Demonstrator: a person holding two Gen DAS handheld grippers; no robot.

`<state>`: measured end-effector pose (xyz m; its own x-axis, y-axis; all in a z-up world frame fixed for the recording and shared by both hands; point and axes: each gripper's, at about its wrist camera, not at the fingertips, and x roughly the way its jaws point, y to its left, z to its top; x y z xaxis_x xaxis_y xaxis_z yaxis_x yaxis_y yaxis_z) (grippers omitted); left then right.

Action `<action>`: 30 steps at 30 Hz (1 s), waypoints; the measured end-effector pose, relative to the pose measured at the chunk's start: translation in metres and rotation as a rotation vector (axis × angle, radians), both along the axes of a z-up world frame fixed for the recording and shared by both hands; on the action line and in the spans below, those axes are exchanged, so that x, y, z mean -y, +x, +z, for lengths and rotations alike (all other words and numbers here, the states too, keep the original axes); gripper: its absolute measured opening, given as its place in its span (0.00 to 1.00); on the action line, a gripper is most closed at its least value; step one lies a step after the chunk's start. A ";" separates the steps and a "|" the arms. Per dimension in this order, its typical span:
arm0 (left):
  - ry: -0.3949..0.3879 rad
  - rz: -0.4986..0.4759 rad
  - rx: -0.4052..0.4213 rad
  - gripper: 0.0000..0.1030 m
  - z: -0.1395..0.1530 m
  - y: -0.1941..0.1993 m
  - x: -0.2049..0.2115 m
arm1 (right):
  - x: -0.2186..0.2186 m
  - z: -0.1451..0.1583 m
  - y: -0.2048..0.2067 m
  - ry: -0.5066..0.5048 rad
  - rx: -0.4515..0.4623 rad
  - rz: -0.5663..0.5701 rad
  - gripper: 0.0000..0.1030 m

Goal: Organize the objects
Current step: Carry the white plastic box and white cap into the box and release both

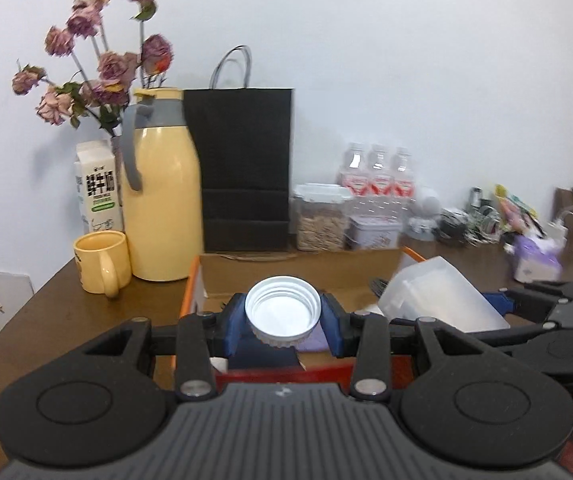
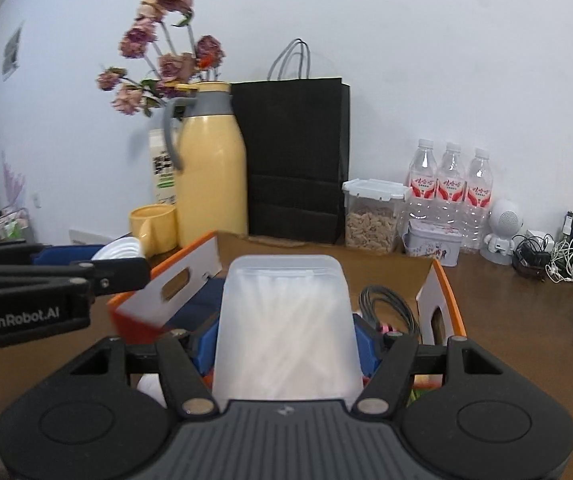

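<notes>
My left gripper [image 1: 283, 322] is shut on a white screw lid [image 1: 283, 312], its threaded inside facing up, held above an orange-and-white cardboard box [image 1: 190, 292]. My right gripper [image 2: 286, 340] is shut on a translucent plastic container [image 2: 284, 320] that holds white sticks; it hangs over the same cardboard box [image 2: 442, 304]. In the right wrist view the left gripper [image 2: 98, 268] reaches in from the left with the lid [image 2: 116, 250]. In the left wrist view the container [image 1: 438, 300] and the right gripper [image 1: 534, 300] show at the right.
On the brown table [image 1: 46, 312] stand a yellow mug [image 1: 100, 260], a yellow thermos jug [image 1: 162, 196], a milk carton [image 1: 96, 188], dried flowers, a black paper bag [image 1: 244, 168], a cereal jar [image 2: 372, 216], three water bottles [image 2: 452, 188], a tin and tangled cables [image 2: 554, 256]. A coiled cord [image 2: 386, 304] lies in the box.
</notes>
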<state>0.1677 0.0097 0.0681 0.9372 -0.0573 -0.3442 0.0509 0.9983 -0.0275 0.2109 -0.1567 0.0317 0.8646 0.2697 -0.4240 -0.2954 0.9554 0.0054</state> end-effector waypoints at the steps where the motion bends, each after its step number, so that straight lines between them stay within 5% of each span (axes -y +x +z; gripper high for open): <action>1: -0.008 0.008 -0.001 0.39 0.000 0.008 -0.004 | -0.003 -0.001 0.010 0.004 -0.009 -0.005 0.62; 12: -0.073 0.110 -0.074 0.39 -0.022 0.089 -0.026 | -0.037 -0.035 0.083 0.019 -0.083 -0.053 0.62; 24: 0.029 0.094 -0.102 0.40 -0.047 0.091 -0.010 | -0.035 -0.054 0.085 0.003 -0.119 -0.041 0.62; 28: 0.015 0.095 -0.078 0.48 -0.046 0.084 -0.012 | -0.033 -0.055 0.082 0.012 -0.122 -0.041 0.63; 30: 0.015 0.100 -0.056 0.61 -0.044 0.080 -0.013 | -0.031 -0.053 0.079 0.018 -0.114 -0.045 0.79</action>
<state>0.2475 0.0225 0.0241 0.9172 0.0413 -0.3963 -0.0502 0.9987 -0.0120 0.2901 -0.1260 -0.0210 0.8224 0.2404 -0.5156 -0.2487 0.9671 0.0541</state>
